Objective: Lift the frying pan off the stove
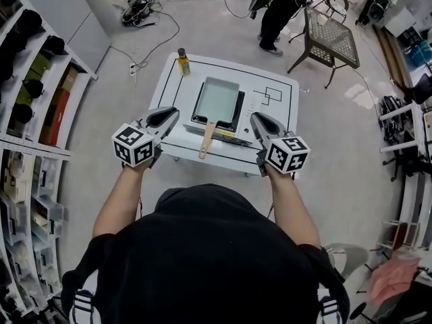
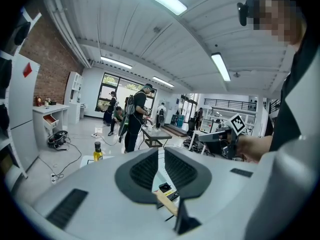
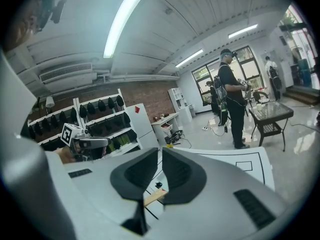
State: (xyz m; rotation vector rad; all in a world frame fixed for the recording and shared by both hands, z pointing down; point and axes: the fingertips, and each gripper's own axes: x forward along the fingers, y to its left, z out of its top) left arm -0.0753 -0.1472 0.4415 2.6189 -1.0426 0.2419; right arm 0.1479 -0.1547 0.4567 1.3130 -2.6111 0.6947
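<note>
A rectangular frying pan (image 1: pixel 216 100) sits on a flat black stove (image 1: pixel 233 122) on the white table (image 1: pixel 283 110). Its wooden handle (image 1: pixel 207 140) points toward me. My left gripper (image 1: pixel 173 113) hovers over the table's near left edge, left of the handle, jaws shut and empty. Right of the handle, my right gripper (image 1: pixel 257 119) is also shut and holds nothing. The handle (image 2: pixel 167 202) shows below the jaws of the left gripper (image 2: pixel 161 158) in the left gripper view. In the right gripper view the handle (image 3: pixel 155 197) lies under the right gripper (image 3: pixel 160 160).
A yellow oil bottle (image 1: pixel 183 62) stands at the table's far left corner. Beyond the table a person (image 1: pixel 283 5) stands beside a wicker table (image 1: pixel 334 36). Shelves (image 1: pixel 34 79) line the left wall. Cables (image 1: pixel 145 52) trail on the floor.
</note>
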